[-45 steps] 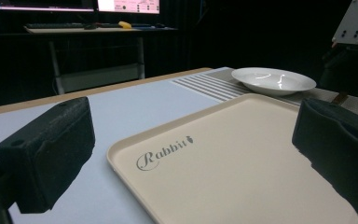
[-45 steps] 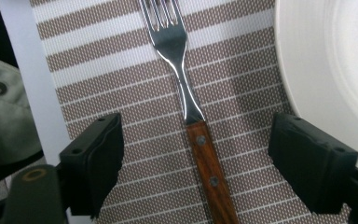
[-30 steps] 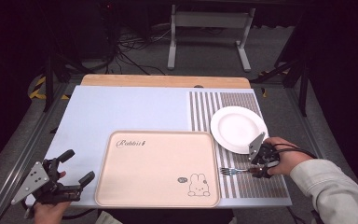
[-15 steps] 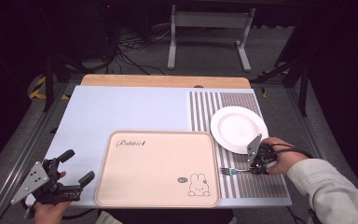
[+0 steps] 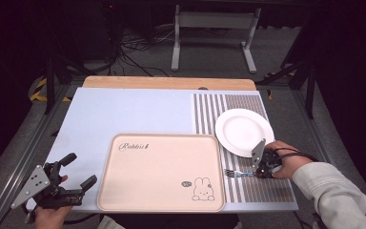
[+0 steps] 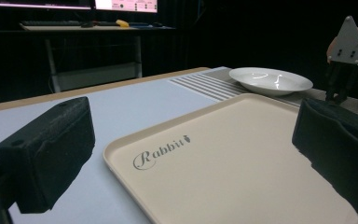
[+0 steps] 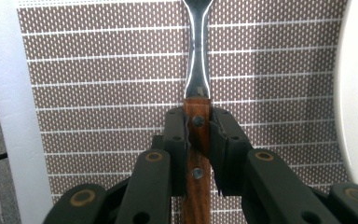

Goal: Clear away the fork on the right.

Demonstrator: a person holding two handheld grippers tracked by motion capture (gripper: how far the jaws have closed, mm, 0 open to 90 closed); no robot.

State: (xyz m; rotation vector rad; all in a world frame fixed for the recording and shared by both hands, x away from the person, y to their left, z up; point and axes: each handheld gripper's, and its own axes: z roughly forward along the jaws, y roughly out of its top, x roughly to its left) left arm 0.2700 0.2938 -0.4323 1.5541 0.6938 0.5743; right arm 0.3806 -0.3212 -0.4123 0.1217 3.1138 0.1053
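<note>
Since a second ago, our right tongs (image 7: 196, 140) have been closing, and the pads now press on the wooden handle of the fork (image 7: 196, 70); neither hand has shifted otherwise. In the high view the right tongs (image 5: 262, 167) sit low over the striped mat (image 5: 267, 188) at the desk's (image 5: 124, 109) right side, just below the plate (image 5: 243, 130).

The plate holds nothing, and so does the tray (image 5: 162, 171) with its rabbit print.

The fork (image 5: 236, 173) has a brown wooden handle with two rivets and a shiny metal neck. It lies flat on the mat, long axis running across the desk, tines toward the tray and handle toward our right hand (image 5: 286, 162).

Our left tongs (image 5: 74, 179) stand wide open, gripping nothing, at the tray's near left corner.
</note>
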